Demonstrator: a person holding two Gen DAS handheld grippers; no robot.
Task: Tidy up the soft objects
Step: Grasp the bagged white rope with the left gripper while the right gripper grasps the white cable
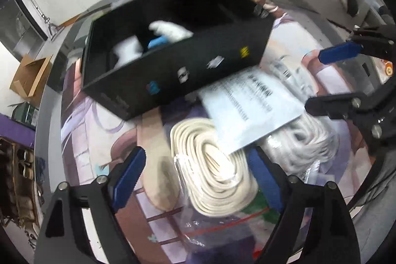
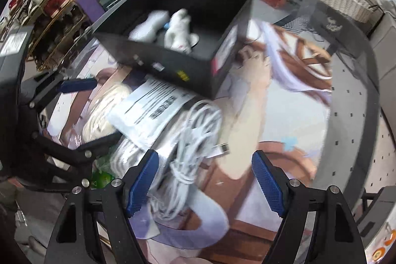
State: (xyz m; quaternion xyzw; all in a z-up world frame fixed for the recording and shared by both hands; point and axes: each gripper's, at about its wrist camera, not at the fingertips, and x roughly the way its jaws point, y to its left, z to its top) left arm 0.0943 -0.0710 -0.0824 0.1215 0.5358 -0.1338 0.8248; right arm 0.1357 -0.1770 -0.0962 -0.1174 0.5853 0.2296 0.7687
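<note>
white paper sheet half-covering cream rope coil

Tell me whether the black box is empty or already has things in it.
Not empty. The open-topped black box holds white soft items and something blue at one end; the rest of its inside looks dark and bare.

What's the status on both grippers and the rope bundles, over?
Left gripper open over cream rope coil. Right gripper open, beside white cord bundle. Printed sheet overlaps both bundles.
</note>
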